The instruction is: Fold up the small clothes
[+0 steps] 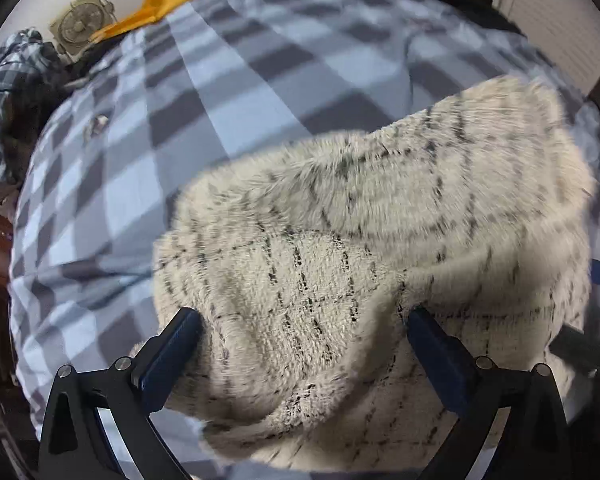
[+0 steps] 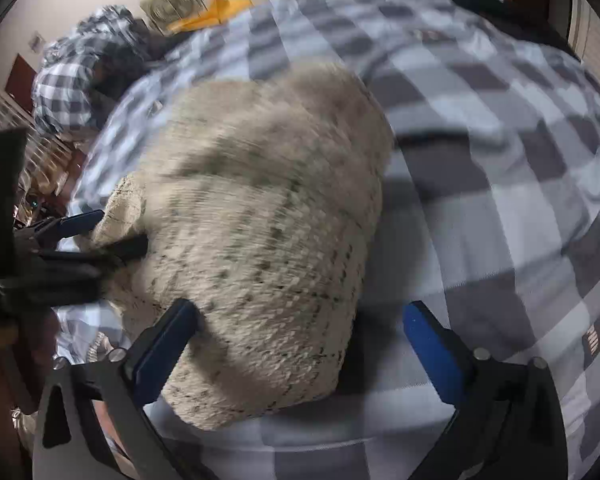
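Both grippers, left (image 1: 302, 326) and right (image 2: 300, 320), spread, pinching nothing; fuzzy cream grid-patterned garment (image 1: 360, 240) lies bunched on grey-checked bedcover (image 1: 204, 92); the fold risks slumping open.

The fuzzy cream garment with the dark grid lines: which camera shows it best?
The left wrist view: the cream garment fills the frame, its grid lines and fold readable. The right wrist view shows it more blurred, on the checked bedspread, its far edge between the left gripper's fingers.
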